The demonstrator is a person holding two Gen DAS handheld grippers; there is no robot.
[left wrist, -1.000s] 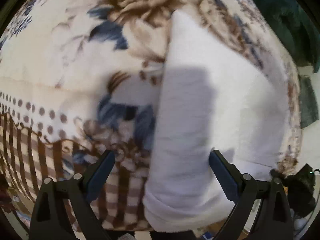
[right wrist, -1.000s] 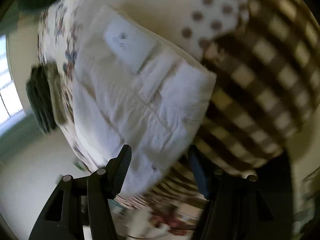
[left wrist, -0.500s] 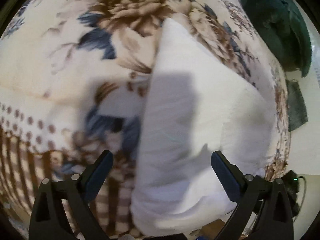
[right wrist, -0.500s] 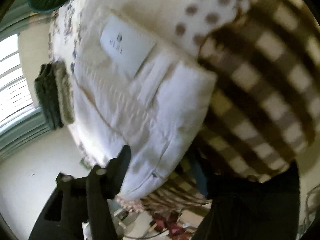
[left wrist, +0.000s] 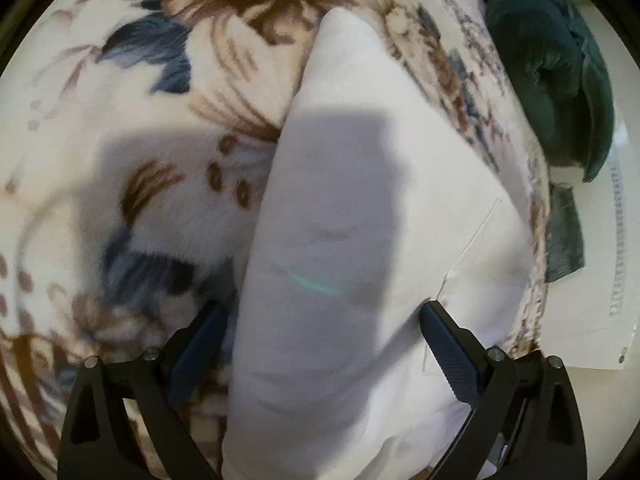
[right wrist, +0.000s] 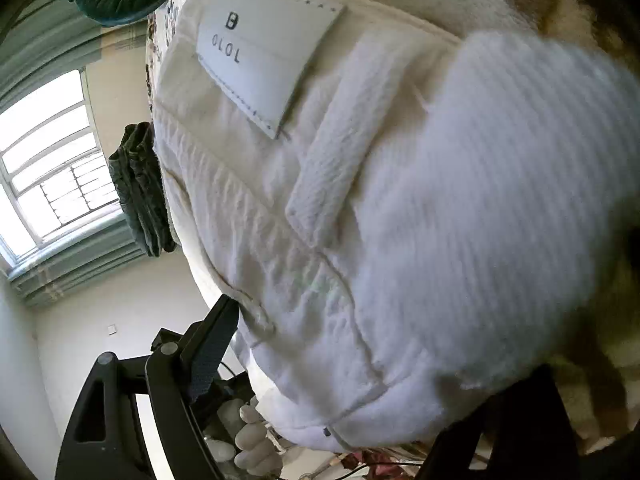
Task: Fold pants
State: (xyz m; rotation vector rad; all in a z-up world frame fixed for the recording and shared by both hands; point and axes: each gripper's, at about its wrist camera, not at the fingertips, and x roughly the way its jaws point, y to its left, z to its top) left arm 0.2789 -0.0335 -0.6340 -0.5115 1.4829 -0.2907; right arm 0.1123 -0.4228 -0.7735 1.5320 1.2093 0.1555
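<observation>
White folded pants (left wrist: 340,220) lie lengthwise on a floral blanket (left wrist: 140,140). My left gripper (left wrist: 320,344) is open, pointing steeply down, with one finger on each side of the pants' near end. In the right wrist view the pants' waistband (right wrist: 360,200) fills the frame, showing a white label (right wrist: 264,48) and a belt loop (right wrist: 340,160). My right gripper (right wrist: 372,344) has its jaws opening with this thick folded end between them. Its left finger (right wrist: 212,344) stands at the pants' edge. The other finger is mostly hidden under the fabric.
Dark green clothes (left wrist: 552,60) lie at the blanket's far right, with a grey-green cloth (left wrist: 564,236) and a white sheet (left wrist: 580,280) beside them. In the right wrist view a folded dark garment (right wrist: 140,188) hangs off the bed's edge near a window (right wrist: 44,172).
My right gripper's jaws have spread wider and it has sunk much closer to the waistband. The left gripper has dropped a little nearer the pants, still wide.
</observation>
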